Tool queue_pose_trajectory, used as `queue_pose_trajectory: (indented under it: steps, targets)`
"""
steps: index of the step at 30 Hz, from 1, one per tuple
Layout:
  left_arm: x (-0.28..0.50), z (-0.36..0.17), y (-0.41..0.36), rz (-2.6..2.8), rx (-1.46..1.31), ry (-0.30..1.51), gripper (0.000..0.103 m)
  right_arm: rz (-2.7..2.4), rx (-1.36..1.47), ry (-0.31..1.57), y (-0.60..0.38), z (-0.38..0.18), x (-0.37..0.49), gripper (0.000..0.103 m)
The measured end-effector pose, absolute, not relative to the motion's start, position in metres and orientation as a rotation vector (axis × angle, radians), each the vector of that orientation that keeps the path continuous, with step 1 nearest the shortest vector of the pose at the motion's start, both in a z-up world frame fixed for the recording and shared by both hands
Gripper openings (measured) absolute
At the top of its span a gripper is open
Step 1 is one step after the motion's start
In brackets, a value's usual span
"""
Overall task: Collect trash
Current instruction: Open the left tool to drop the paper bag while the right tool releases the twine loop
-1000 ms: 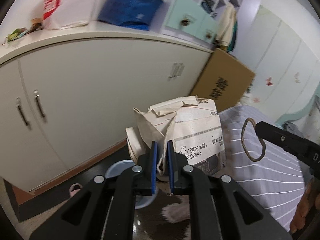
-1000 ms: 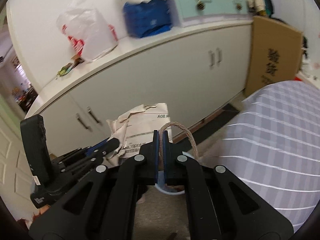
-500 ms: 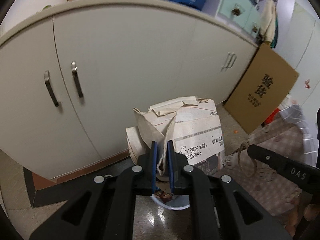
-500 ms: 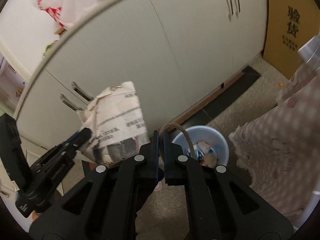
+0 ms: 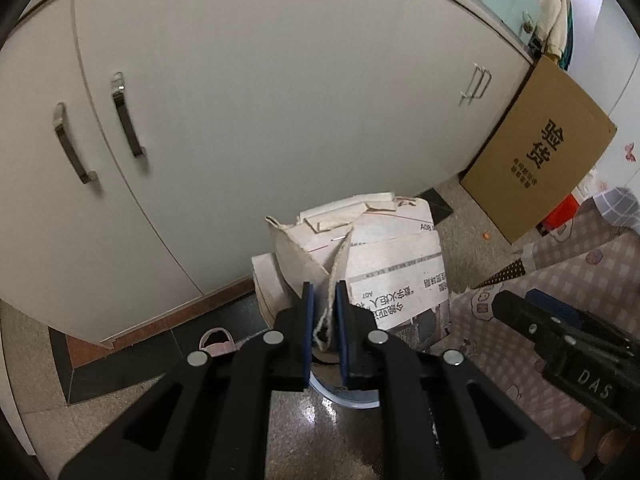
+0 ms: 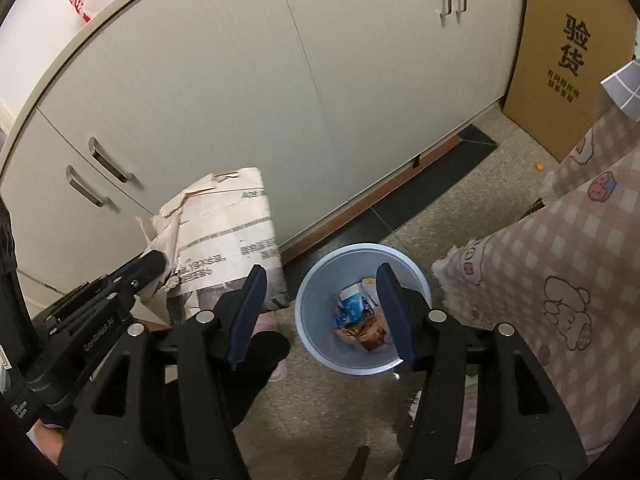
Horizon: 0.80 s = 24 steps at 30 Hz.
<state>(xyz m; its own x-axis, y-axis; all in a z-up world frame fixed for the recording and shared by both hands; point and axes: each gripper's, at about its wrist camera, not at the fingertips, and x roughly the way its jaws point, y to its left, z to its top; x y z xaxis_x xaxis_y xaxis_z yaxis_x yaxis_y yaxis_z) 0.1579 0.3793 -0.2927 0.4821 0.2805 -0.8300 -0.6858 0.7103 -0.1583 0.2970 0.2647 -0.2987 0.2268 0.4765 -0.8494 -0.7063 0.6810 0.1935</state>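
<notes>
My left tool (image 5: pixel 323 312) clenched the newspaper (image 5: pixel 384 264), apparently just left of the bin (image 6: pixel 362 308); my right tool (image 6: pixel 320 316) hung released above it.

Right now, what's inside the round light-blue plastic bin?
The light-blue plastic bin holds crumpled wrappers: one blue-white, one orange-brown. The open right gripper covers part of the inside; the dropped loop isn't discernible.
</notes>
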Motion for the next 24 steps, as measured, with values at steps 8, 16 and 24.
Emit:
queue_pose_trajectory:
  steps: [8,16,24]
  targets:
    - [0.184,-0.298,0.364,0.564,-0.490,0.949,0.011,0.774,-0.320,0.971,0.256,-0.290,0.290,0.064]
    - [0.207,-0.294,0.352,0.527,-0.475,0.963,0.013,0.726,-0.299,0.918,0.235,-0.280,0.292,0.067]
    - [0.208,-0.294,0.354,0.485,-0.580,0.904,0.053,0.692,-0.240,0.909,0.223,-0.274,0.301,0.068]
